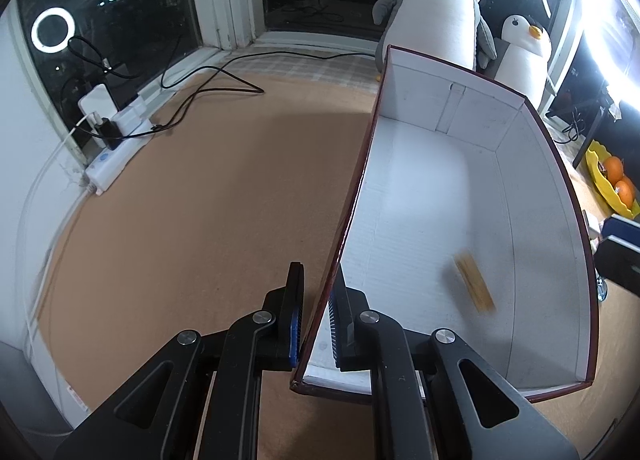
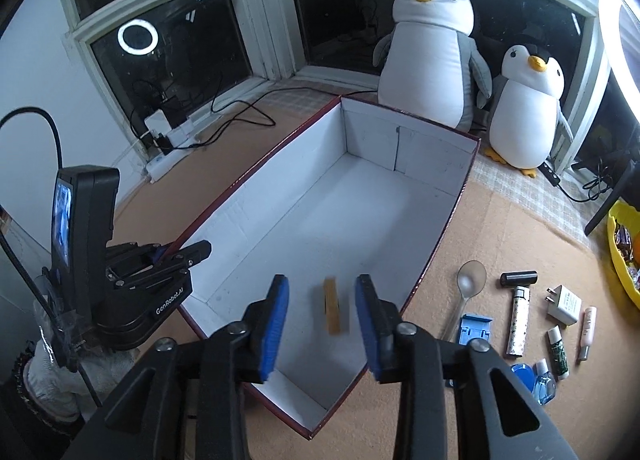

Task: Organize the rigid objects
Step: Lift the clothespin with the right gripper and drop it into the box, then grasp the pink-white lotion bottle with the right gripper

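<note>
Holding the box (image 2: 280, 196) by its left wall, the left gripper (image 1: 316, 312) is clenched on the rim. Right gripper (image 2: 322, 318): jaws released, nothing between the pads, poised above the box's near end. Yellow block (image 2: 333, 306): blurred, inside the box near that end. Beside the box on the mat (image 2: 500, 220): spoon (image 2: 468, 288), lighter (image 2: 518, 320), charger (image 2: 564, 306), small bottles (image 2: 558, 352). Two plush penguins (image 2: 428, 48) behind.

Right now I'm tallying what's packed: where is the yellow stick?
In the right wrist view, the yellow stick is inside the white box, near its front end.
</note>
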